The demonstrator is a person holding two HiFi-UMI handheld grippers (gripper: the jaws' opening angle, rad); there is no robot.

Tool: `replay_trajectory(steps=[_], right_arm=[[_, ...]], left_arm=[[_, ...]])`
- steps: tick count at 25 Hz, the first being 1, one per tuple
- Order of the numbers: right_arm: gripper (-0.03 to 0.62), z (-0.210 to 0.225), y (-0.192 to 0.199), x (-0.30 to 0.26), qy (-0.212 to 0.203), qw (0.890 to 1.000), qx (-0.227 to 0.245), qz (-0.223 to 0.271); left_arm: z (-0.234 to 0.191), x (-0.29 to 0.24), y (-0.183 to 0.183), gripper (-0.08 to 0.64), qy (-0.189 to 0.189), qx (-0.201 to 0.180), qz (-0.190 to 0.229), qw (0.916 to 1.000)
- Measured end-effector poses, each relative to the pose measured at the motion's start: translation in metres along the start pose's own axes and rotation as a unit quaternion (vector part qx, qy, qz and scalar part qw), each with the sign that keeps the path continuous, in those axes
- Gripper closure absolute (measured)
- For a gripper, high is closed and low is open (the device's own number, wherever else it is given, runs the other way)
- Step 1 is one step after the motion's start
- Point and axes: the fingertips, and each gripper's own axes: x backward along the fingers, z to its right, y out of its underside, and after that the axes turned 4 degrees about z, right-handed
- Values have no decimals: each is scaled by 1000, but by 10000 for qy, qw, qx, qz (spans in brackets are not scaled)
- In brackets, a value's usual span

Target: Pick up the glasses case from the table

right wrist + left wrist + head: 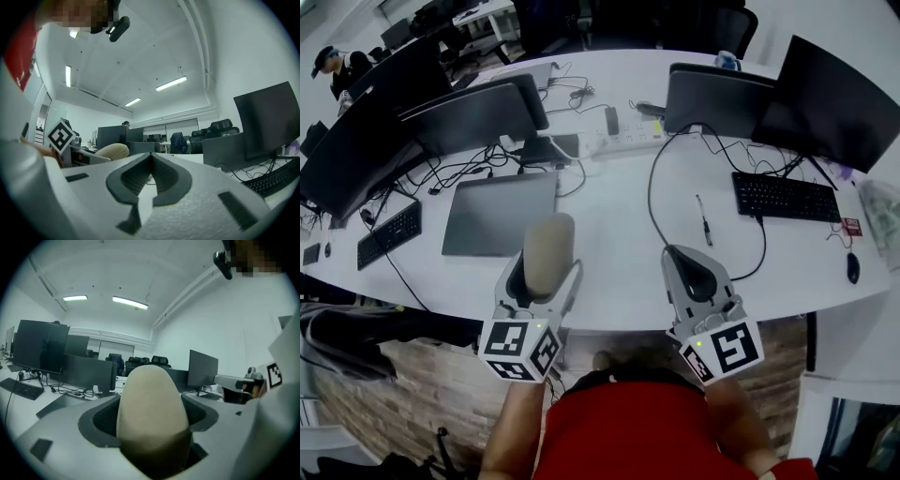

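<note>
The beige glasses case (547, 253) sticks up out of my left gripper (536, 281), which is shut on it and holds it above the table's near edge. In the left gripper view the glasses case (152, 416) fills the space between the jaws, rounded end up. My right gripper (700, 274) hangs beside it on the right, shut with nothing in it; its jaws meet in the right gripper view at the right gripper (151, 180). From there the glasses case (111, 151) shows at the left.
The white table (609, 244) carries a closed grey laptop (499, 214), two keyboards (786, 197), several monitors (720, 101), a power strip (619, 142), cables, a pen (703, 220) and a mouse (852, 267). A person's red shirt (637, 427) is below.
</note>
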Motion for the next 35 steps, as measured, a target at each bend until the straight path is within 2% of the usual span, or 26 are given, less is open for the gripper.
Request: replay_trajectory(steps=[4,11,35], right_arm=[[588,-9,-6,5,-92,9999,39,18],[588,-15,-13,17,-118,9998,130,86],[588,-15,-14,18,-78,9996,264,53]], left_arm=[[7,22,-19,176,49,-1,345,9994],[12,43,-38,178,-34,-22,481,9988],[19,40,-45,177,82,-68,544,9985]])
